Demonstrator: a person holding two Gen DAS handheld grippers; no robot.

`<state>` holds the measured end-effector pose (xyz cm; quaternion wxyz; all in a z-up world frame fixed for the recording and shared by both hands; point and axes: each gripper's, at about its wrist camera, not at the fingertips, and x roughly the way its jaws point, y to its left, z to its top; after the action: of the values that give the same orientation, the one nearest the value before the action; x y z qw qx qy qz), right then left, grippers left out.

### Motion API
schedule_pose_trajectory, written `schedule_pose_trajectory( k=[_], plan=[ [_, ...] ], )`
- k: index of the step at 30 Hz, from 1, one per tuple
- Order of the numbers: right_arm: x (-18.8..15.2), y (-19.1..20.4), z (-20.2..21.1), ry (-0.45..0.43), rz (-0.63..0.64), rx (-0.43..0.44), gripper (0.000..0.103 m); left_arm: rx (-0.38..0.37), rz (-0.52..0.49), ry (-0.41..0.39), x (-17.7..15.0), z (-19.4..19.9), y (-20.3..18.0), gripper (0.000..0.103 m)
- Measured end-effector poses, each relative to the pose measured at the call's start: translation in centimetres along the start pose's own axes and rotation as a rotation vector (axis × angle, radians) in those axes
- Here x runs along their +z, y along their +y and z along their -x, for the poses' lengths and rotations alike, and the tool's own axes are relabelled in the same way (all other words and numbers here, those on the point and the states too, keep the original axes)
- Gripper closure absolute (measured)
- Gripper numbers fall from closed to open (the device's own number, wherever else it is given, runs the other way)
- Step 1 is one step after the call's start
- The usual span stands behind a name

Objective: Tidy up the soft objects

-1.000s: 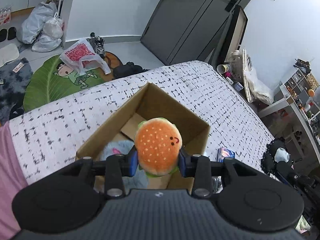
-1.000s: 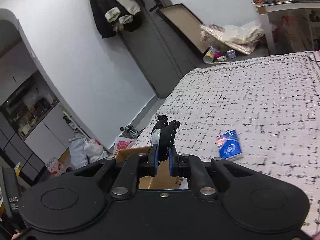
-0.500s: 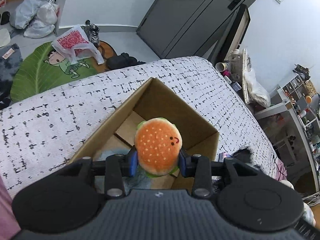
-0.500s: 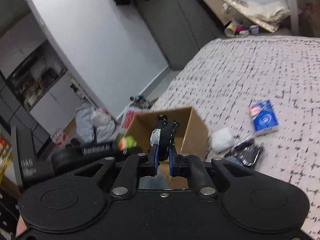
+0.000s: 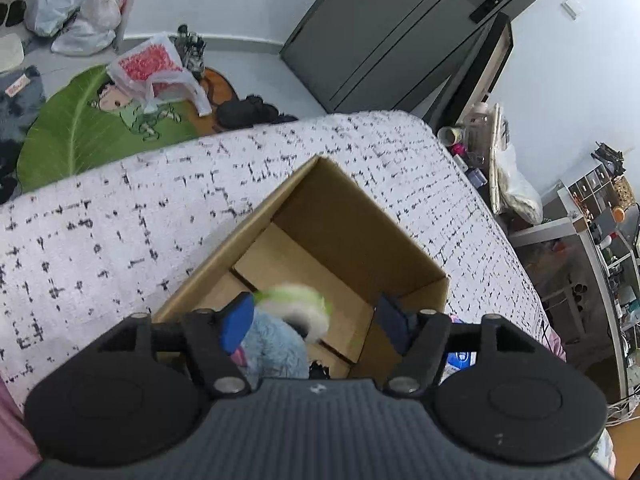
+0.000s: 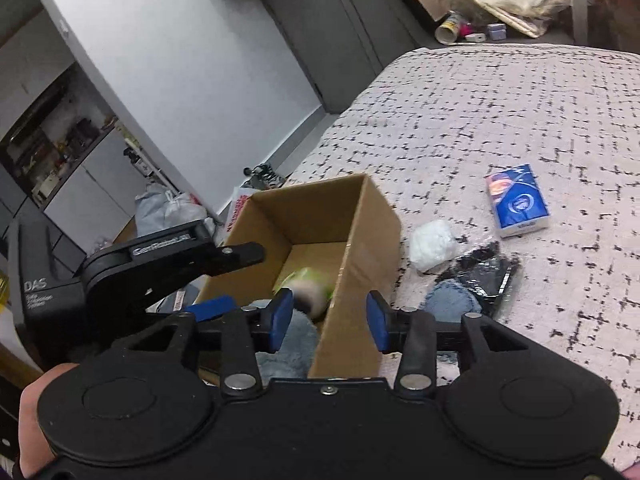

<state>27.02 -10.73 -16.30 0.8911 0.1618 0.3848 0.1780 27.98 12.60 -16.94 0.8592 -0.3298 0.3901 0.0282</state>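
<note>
An open cardboard box (image 5: 344,240) (image 6: 360,236) stands on the bed. My left gripper (image 5: 316,326) is open above it. The burger plush (image 5: 298,312) (image 6: 308,286) is blurred inside the box, beside a blue fluffy toy (image 5: 272,350) (image 6: 290,340). My right gripper (image 6: 328,320) is open and empty, straddling the box's right wall. The left gripper (image 6: 224,280) also shows in the right wrist view. On the bed right of the box lie a white soft ball (image 6: 434,246), a blue round soft piece (image 6: 452,300) and a black packet (image 6: 486,276).
A blue tissue pack (image 6: 517,206) lies on the speckled bedcover (image 6: 500,112). The bed's edge is just beyond the box (image 5: 200,140). The floor holds a green mat (image 5: 80,128), bags (image 5: 156,64) and shoes. Dark wardrobe doors (image 5: 380,32) stand behind.
My left gripper opened and the burger plush dropped into the box. My right gripper opened and no longer holds the small black thing; it moved closer over the box.
</note>
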Motion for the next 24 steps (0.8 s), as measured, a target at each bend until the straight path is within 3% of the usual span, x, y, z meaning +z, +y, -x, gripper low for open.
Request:
schedule_pose_trajectory(
  k=[7,11,15,24],
  plan=[
    [1.3,-1.7,1.1,0.042,-0.001,-0.068,0.052,0.007,-0.012,0.037,-0.5,0.8,-1.1,0.03],
    [2.2,-3.0,2.4,0.055,-0.021,-0.09,0.05,0.011,-0.047,0.009,-0.8,2.4,-2.3,0.023],
    [2.9,-3.8,3.8,0.049,-0.019,-0.089,0.039,0.037,-0.097,-0.026,-1.3,3.5,-3.9,0.017],
    [4.8,-5.3,6.4,0.035,-0.026,-0.051,0.036,0.058,-0.147,-0.051,-2.7,5.4,-6.6,0.017]
  ],
)
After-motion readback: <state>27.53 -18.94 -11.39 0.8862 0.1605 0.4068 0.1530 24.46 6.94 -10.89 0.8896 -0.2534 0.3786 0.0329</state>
